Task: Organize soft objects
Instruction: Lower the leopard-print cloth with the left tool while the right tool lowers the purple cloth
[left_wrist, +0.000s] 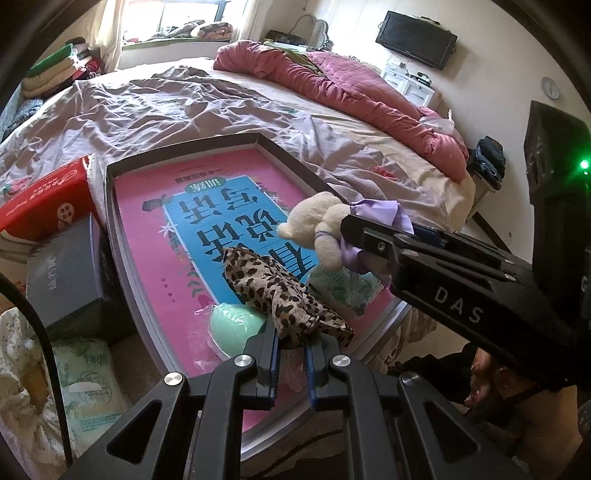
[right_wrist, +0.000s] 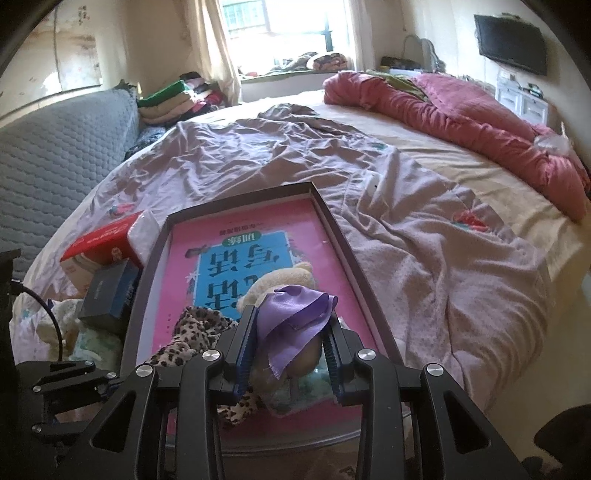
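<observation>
Your left claw (left_wrist: 291, 341), at the bottom centre of the left wrist view, is nearly closed, its blue-padded fingers pinching the near end of the leopard-print cloth (left_wrist: 284, 295). That cloth trails up and left from the fingers across the pink-and-blue book cover (left_wrist: 159, 229) lying inside the shallow dark-rimmed box (left_wrist: 295, 162). Just left of the fingers, a mint-green rounded item (left_wrist: 232, 328) rests on the cover, partly under the cloth.

Your right claw (right_wrist: 290, 349), at the lower centre of the right wrist view, is partly open and clamps the cream plush bear (right_wrist: 280, 280) between its pads, with the bear's purple satin fabric (right_wrist: 295, 317) draped over the grip. In the left wrist view this claw comes in from the right edge, holding the bear above the right side of the box, just beyond the leopard-print cloth.

The box sits on the bed's wrinkled lilac sheet (right_wrist: 258, 162). At the left of the box lie a red carton (left_wrist: 44, 199) and a dark grey box (left_wrist: 70, 273). A rumpled pink quilt (right_wrist: 461, 110) runs along the upper right of the frame.
</observation>
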